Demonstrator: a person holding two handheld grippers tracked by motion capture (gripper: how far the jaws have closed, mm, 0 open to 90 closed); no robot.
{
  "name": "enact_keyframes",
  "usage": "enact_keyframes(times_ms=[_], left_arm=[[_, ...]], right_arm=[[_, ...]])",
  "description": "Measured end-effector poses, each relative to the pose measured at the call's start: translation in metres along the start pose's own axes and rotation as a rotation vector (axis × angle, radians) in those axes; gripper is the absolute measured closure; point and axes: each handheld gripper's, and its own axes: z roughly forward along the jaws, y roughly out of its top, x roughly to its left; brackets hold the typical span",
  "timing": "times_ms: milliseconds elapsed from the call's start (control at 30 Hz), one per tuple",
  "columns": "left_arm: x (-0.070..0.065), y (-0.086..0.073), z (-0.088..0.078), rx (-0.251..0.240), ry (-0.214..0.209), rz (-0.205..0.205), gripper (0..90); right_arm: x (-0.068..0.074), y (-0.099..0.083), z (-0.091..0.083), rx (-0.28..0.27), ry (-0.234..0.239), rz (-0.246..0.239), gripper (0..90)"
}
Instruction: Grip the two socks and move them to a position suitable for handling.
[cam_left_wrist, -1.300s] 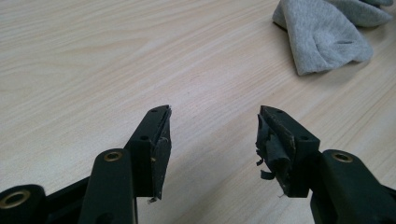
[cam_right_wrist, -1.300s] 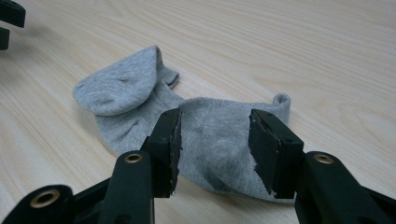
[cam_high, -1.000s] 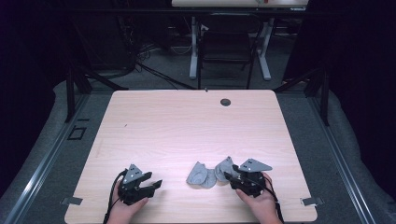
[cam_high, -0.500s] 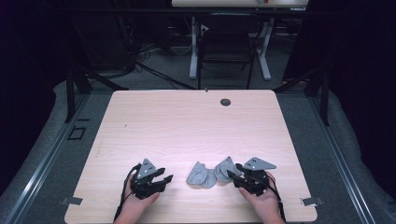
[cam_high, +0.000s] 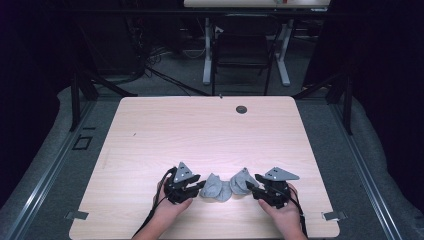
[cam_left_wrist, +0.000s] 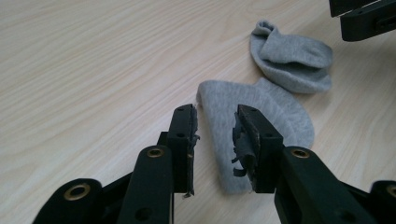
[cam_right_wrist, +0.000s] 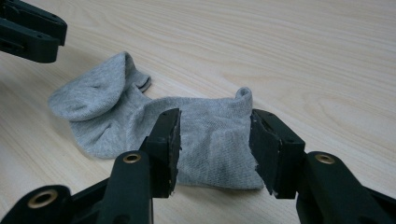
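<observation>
Setup: wooden table (cam_high: 210, 130); two grey socks lie near its front edge, about midway along it, touching or slightly overlapping where they meet.
Left sock (cam_high: 214, 187): flat, its straight edge toward the left gripper; the same sock runs between the jaws in the left gripper view (cam_left_wrist: 261, 116).
Right sock (cam_high: 242, 180): rumpled, one end folded up; in the right gripper view (cam_right_wrist: 210, 135) its cuff edge sits between the jaws.
Left gripper (cam_high: 196, 187): jaws apart by a narrow gap, straddling the near edge of the left sock, nothing clamped yet; its pads (cam_left_wrist: 243, 140) are frayed.
Right gripper (cam_high: 251, 187): jaws wide apart, on either side of the right sock's cuff, nothing held.
Step in hand (judged): approach finished on both sides; closing on the fabric comes next.
How to do it well: lower each gripper until the bottom jaw slides under the cloth edge, not on top of it, so that the pinch takes both layers.
Grip spot: take the hem or cuff, where the cloth is thickest; a pinch mid-sock would bunch it.
Risk: the frayed left pads may slip on thin knit, so close fully before lifting.
Risk: the socks touch, so lift slowly to avoid dragging the other one along.
</observation>
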Motion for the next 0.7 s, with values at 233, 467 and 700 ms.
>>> enact_keyframes(times_ms=[233,467,700], left_arm=[[-0.01,0.007,0.019,0.034,-0.021,0.021,75.4],[-0.016,0.003,0.03,0.074,-0.029,0.051,79.2],[-0.02,-0.003,0.037,0.09,-0.031,0.056,79.8]], right_arm=[[0.0,0.0,0.0,-0.007,0.007,0.01,53.2],[-0.001,0.0,0.0,-0.008,0.007,0.017,53.1],[-0.002,0.0,0.002,-0.004,0.014,0.022,53.0]])
